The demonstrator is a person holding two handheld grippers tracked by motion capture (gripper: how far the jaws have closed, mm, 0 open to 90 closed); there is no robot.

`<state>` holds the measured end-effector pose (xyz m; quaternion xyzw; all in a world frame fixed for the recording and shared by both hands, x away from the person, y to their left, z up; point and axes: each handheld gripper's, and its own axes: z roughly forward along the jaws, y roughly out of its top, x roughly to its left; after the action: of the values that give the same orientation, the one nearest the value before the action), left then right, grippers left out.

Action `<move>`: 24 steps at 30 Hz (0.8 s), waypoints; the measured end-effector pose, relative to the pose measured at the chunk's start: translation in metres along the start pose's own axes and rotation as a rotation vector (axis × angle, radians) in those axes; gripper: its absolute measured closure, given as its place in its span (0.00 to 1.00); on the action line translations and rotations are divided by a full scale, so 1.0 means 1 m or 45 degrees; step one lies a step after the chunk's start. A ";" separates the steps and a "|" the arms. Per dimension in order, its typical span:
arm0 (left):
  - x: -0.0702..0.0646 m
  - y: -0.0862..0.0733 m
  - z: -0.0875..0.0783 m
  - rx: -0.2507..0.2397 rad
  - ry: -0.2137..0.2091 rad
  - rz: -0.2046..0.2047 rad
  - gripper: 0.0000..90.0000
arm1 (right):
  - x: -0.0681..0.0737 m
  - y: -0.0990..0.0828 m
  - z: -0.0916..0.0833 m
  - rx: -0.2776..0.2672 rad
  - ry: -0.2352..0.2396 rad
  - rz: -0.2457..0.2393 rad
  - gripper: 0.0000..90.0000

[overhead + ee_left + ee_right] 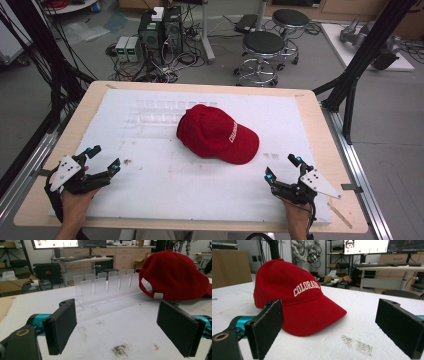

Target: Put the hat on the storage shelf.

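A red baseball cap with white lettering lies in the middle of the white foam sheet, brim toward the near right. My left gripper rests near the front left corner, jaws wide open and empty. In the left gripper view the cap shows its back strap at the upper right, beyond my left gripper. My right gripper sits at the front right, open and empty, a short way in front of the brim. The right gripper view faces the cap from the front, past my right gripper.
A clear acrylic slotted rack stands on the sheet behind and left of the cap. The sheet covers a wooden table. Stools, computer towers and cables stand on the floor beyond the far edge. Dirt smudges mark the foam.
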<state>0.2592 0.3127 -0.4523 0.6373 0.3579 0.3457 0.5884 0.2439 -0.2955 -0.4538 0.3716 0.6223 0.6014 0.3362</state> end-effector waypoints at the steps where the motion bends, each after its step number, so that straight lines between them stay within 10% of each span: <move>1: 0.000 0.000 0.000 0.000 0.000 0.000 0.18 | 0.000 0.000 0.000 0.000 0.000 0.000 0.08; 24: 0.000 0.000 0.001 0.013 0.026 -0.006 0.18 | -0.002 0.004 0.007 0.106 0.021 0.025 0.08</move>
<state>0.2600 0.3116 -0.4519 0.6359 0.3674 0.3489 0.5822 0.2517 -0.2939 -0.4506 0.3863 0.6459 0.5813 0.3093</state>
